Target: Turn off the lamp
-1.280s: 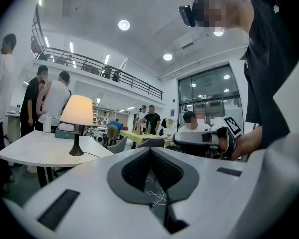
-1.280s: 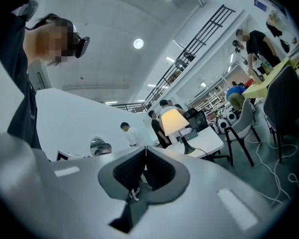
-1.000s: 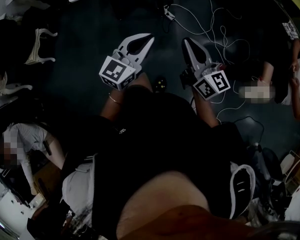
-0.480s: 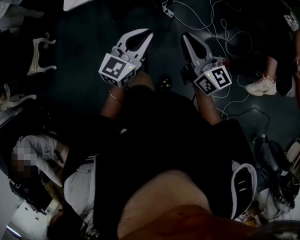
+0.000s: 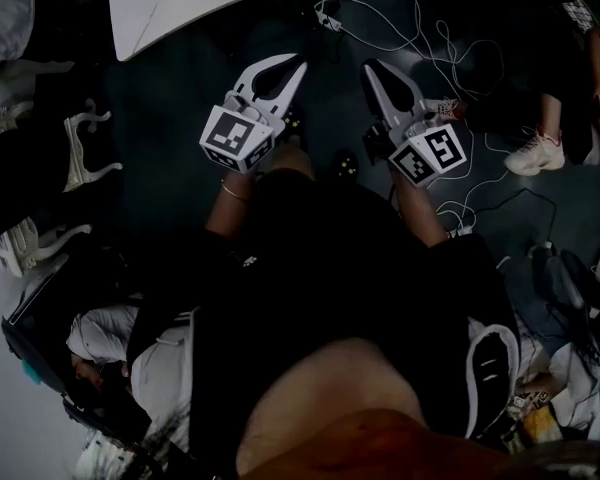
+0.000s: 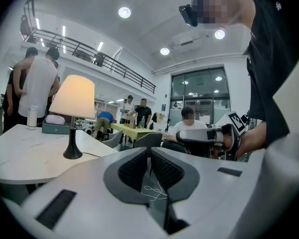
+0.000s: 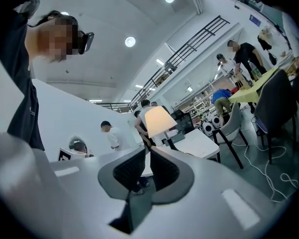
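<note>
Hanging low, left gripper (image 5: 301, 66) and right gripper (image 5: 368, 68) have jaws pressed together, empty, likely because the lit lamp (image 6: 72, 114) stands well apart.

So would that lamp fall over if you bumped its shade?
Probably wobbly: the lamp has a wide shade on a thin stem over a small base. Its cord on the table might also snag.
</note>
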`<state>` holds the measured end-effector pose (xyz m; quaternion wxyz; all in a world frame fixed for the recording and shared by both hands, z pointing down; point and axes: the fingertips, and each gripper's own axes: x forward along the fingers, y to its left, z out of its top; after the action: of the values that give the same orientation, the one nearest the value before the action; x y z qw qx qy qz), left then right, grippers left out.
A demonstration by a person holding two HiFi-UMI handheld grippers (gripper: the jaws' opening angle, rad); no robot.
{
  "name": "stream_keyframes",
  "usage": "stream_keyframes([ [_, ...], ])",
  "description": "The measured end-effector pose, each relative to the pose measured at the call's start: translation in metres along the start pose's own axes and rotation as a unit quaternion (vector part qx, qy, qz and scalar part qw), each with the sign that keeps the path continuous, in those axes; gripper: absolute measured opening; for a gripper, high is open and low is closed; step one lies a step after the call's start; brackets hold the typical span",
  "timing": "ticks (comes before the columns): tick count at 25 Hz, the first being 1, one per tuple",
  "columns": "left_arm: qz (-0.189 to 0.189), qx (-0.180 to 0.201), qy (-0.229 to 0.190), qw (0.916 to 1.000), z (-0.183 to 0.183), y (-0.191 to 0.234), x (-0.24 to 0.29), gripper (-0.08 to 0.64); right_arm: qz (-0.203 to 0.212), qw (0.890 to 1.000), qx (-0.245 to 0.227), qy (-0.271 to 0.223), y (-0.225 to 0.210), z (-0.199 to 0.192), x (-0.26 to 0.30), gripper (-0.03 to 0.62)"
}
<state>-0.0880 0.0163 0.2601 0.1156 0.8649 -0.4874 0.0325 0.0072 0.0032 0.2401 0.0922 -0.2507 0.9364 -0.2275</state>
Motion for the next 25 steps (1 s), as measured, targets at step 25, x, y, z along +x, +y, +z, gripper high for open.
stream_keyframes([
  [25,-0.148,-0.003,0.040,0.9881,-0.018,0.113,0.075,0.009,-0.139,0.990,-0.020,-0.024,-0.061,-0.015,0.104,0.015],
])
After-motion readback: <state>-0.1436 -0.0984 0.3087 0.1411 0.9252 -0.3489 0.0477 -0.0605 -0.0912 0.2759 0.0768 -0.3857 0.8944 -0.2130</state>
